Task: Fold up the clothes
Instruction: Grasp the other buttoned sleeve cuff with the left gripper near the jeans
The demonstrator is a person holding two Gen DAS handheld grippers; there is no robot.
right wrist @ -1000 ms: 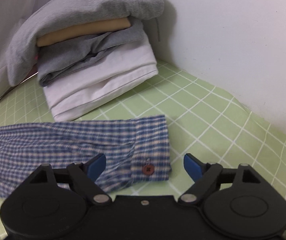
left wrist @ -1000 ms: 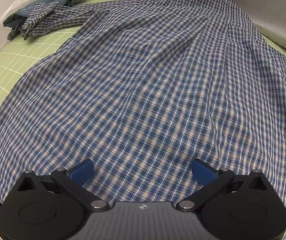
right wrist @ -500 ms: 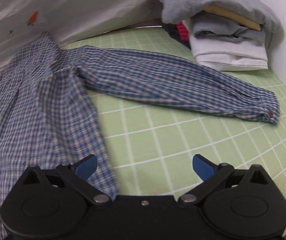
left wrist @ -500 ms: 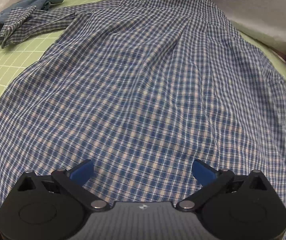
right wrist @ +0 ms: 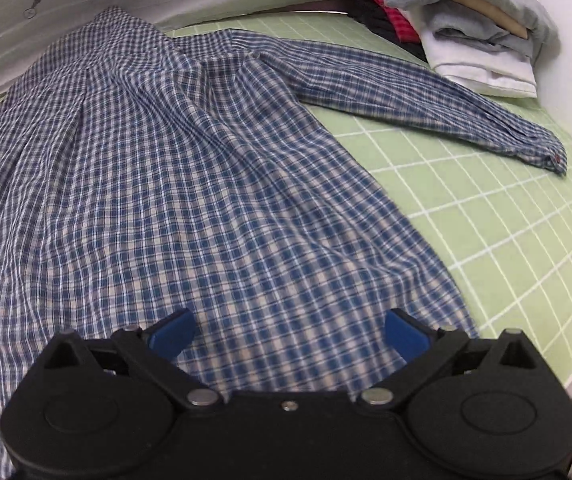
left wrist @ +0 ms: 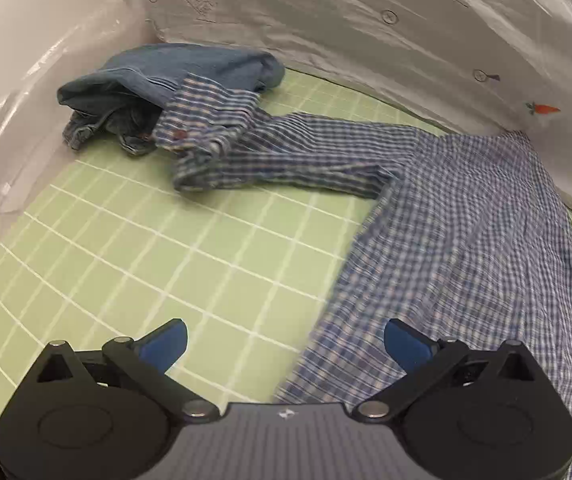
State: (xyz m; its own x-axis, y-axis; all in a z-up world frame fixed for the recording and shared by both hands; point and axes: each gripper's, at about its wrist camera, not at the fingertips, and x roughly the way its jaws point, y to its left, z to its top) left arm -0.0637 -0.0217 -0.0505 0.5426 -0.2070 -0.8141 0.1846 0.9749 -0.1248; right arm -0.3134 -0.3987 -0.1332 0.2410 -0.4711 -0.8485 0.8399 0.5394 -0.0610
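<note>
Your fingers on the left gripper (left wrist: 284, 344) and right gripper (right wrist: 289, 334) stand wide apart, holding nothing; ahead of them the checked shirt (right wrist: 174, 184) lies flat, not yet folded.

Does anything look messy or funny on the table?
Yes. One sleeve of the checked shirt is bunched up and its cuff lies on the crumpled jeans, while the other sleeve lies straight and flat on the green mat. Both grippers are open and hold nothing.
</note>
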